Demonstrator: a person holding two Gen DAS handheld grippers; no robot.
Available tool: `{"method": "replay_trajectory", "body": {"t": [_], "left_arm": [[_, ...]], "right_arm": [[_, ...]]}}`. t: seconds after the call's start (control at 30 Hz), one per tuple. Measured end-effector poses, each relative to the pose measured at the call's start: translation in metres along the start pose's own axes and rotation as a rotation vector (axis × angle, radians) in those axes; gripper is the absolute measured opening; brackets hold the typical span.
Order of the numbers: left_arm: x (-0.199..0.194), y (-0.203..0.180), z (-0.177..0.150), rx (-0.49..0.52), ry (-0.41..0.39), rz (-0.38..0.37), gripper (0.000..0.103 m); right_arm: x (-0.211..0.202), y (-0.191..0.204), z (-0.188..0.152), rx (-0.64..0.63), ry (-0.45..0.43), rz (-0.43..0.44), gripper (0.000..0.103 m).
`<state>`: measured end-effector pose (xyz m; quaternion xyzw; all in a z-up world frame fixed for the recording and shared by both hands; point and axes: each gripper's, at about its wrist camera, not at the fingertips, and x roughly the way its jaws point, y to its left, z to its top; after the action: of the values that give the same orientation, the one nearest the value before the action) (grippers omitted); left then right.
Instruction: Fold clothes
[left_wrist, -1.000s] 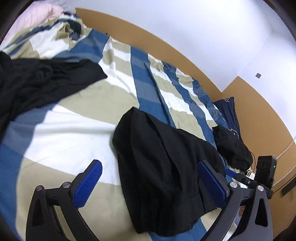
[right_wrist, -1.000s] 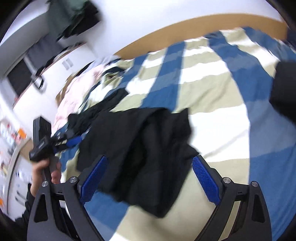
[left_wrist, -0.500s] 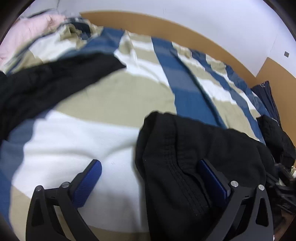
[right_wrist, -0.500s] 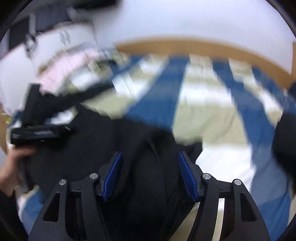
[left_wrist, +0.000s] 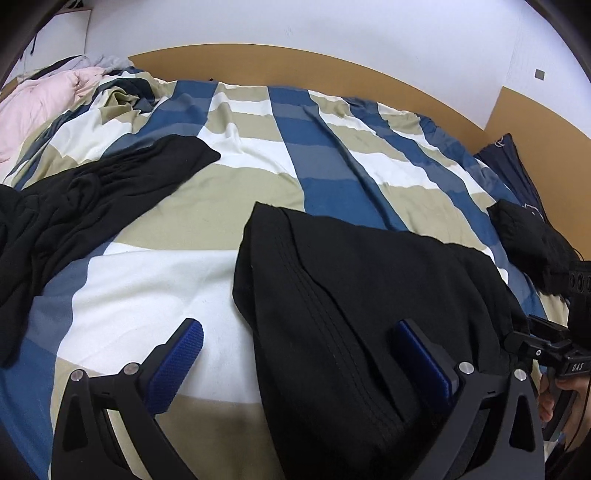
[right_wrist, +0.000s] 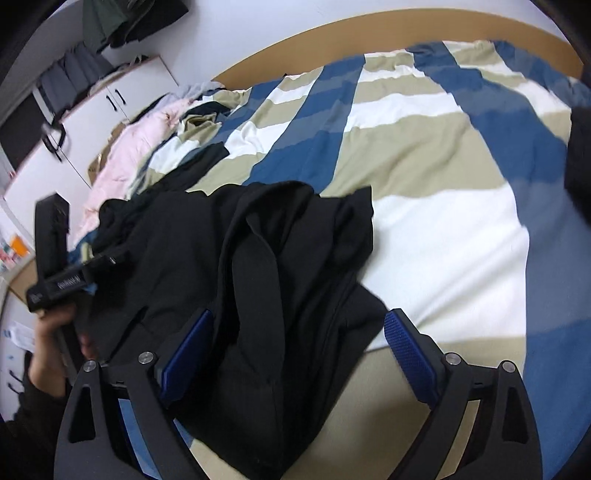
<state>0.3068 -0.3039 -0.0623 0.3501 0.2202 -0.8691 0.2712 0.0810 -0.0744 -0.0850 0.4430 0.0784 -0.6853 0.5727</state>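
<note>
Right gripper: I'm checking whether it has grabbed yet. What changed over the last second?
The right gripper narrowed its jaws over the black garment half a second ago; they are opening again, wide, the cloth between them but not pinched. The left gripper stayed open over the garment's edge. The striped duvet looks unchanged.

Black garment (left_wrist: 362, 295), apparently folded, on bed

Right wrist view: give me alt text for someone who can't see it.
A crumpled black garment lies on a blue, beige and white striped bedspread, with the right gripper over its near edge, jaws opening. At left, a hand holds the left gripper's handle.
</note>
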Motion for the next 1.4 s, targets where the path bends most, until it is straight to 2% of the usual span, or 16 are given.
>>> {"method": "replay_trajectory", "body": {"t": [0.2, 0.3, 0.4, 0.47, 0.6, 0.8, 0.87, 0.9, 1.0, 1.1, 1.17, 1.23, 1.27, 1.3, 1.37, 1.4], "left_arm": [[-0.002, 0.001, -0.002, -0.011, 0.004, -0.017, 0.103], [0.005, -0.001, -0.005, -0.029, 0.080, -0.136, 0.100], [0.008, -0.004, -0.011, -0.054, 0.154, -0.241, 0.095], [0.013, -0.008, -0.016, -0.063, 0.211, -0.304, 0.095], [0.022, -0.017, -0.023, -0.028, 0.225, -0.299, 0.103], [0.025, -0.016, -0.021, -0.071, 0.191, -0.315, 0.103], [0.020, -0.020, -0.018, -0.076, 0.179, -0.313, 0.103], [0.016, -0.021, -0.018, -0.071, 0.167, -0.324, 0.103], [0.016, -0.020, -0.017, -0.080, 0.159, -0.333, 0.103], [0.033, -0.020, -0.022, -0.077, 0.165, -0.310, 0.103], [0.030, -0.028, -0.022, -0.046, 0.142, -0.266, 0.103], [0.025, -0.032, -0.021, -0.054, 0.130, -0.267, 0.101], [0.016, -0.032, -0.019, -0.068, 0.105, -0.276, 0.092], [0.008, -0.033, -0.018, -0.081, 0.080, -0.285, 0.089], [0.002, -0.034, -0.015, -0.071, 0.060, -0.308, 0.091], [0.010, -0.035, -0.015, -0.073, 0.093, -0.306, 0.092]], "right_arm": [[-0.002, 0.001, -0.002, 0.007, 0.003, 0.015, 0.095], [0.000, 0.005, -0.001, 0.007, 0.007, 0.036, 0.095], [-0.001, 0.013, 0.001, 0.008, -0.005, 0.191, 0.089], [-0.003, 0.018, 0.002, 0.010, -0.005, 0.229, 0.090], [0.014, 0.017, -0.003, 0.002, 0.064, 0.157, 0.089], [0.020, 0.014, -0.002, 0.057, 0.021, 0.199, 0.089], [0.011, 0.021, 0.000, 0.057, -0.007, 0.258, 0.076], [0.007, 0.025, 0.001, 0.054, -0.020, 0.282, 0.076], [-0.001, 0.039, 0.006, -0.015, -0.035, 0.257, 0.077], [0.023, 0.028, -0.001, -0.005, 0.024, 0.166, 0.076], [0.033, 0.025, -0.003, 0.013, 0.037, 0.171, 0.076], [0.032, 0.032, -0.002, 0.020, 0.038, 0.204, 0.074], [0.031, 0.039, -0.001, 0.018, 0.043, 0.229, 0.072], [0.029, 0.045, 0.000, 0.013, 0.048, 0.252, 0.072], [0.023, 0.058, 0.002, -0.029, 0.042, 0.262, 0.072], [0.023, 0.059, 0.003, -0.044, 0.046, 0.247, 0.073]]}}
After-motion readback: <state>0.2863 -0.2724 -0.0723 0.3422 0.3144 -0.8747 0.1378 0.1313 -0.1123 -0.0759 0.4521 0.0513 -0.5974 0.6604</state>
